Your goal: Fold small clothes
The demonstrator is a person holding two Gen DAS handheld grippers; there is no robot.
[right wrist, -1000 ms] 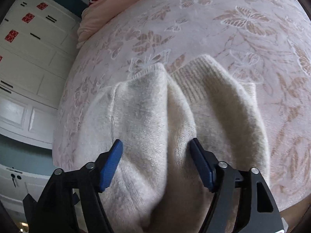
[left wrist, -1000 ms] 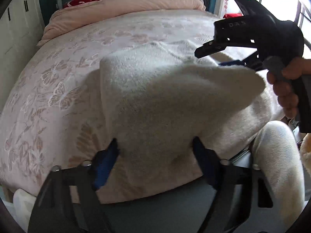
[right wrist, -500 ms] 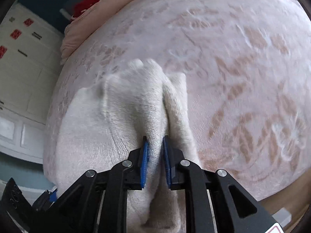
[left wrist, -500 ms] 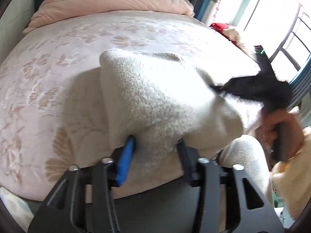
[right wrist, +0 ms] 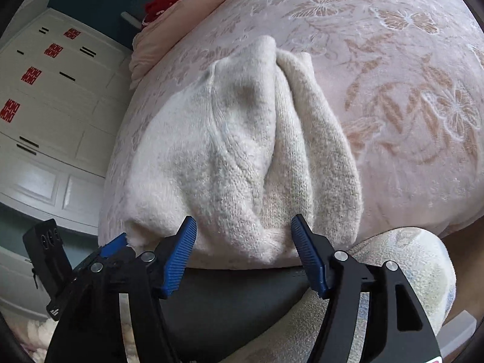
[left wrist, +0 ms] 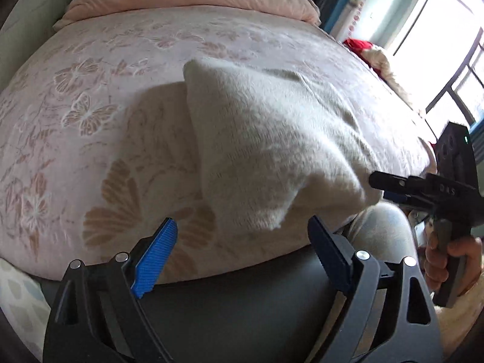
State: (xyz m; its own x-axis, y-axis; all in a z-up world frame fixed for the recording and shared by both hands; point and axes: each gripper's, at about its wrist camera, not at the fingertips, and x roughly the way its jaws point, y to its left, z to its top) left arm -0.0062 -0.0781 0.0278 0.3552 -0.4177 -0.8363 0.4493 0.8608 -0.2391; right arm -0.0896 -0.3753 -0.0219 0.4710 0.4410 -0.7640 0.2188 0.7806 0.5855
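Only right wrist view shows sweater folds, wardrobe.

The sweater covers part of the bed under it. In the left view the right tongs have their tips hidden behind the sweater's edge. The red cloth is too small to identify.
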